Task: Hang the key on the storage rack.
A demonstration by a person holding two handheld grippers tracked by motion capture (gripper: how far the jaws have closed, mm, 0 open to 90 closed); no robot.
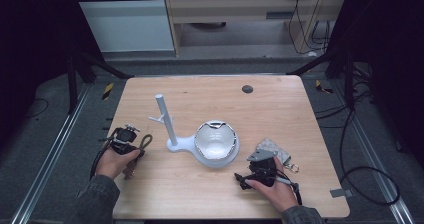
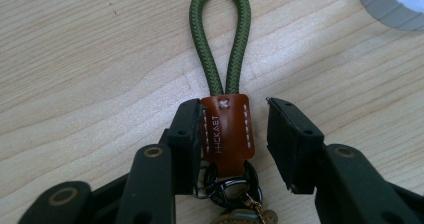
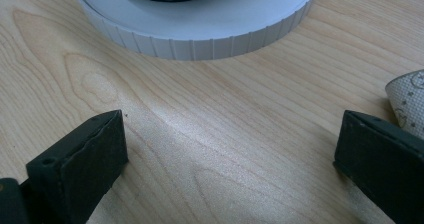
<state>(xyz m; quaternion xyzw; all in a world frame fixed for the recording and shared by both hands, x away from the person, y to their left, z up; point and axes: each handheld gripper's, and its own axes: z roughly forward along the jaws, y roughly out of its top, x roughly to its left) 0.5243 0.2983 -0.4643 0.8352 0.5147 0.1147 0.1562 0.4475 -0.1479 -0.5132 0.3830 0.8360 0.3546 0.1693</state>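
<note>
The left gripper [image 1: 134, 145] lies low on the wooden table [image 1: 280, 114] near its left edge, held in the person's left hand [image 1: 114, 163]. In the left gripper view its jaws straddle the keychain [image 2: 225, 129], which lies flat on the wood: the left pad touches the side of the brown leather tab [image 2: 227, 134], while the right pad stands a little off the tab's other edge, so the jaws are narrowed around the tab but not pressing it from both sides. The green cord loop [image 2: 220, 39] runs straight out ahead of the jaws over bare wood, and the dark metal rings [image 2: 230, 184] sit back between the jaws. Nothing crowds the loop; the ribbed rim of the white stand [image 2: 387, 9] is well off toward the upper right of that view. In the high view the stand's round base [image 1: 217, 156] carries a pale bowl [image 1: 215, 139] at mid-table, with a white post [image 1: 165, 119] rising just to its left, between the keychain and the bowl. The right gripper [image 1: 242, 180] rests near the front right, held by the right hand [image 1: 275, 189]; its jaws stand wide apart with only bare wood between them. A grey patterned pouch [image 1: 272, 149] lies just beside it, and the far half of the table is open.
</note>
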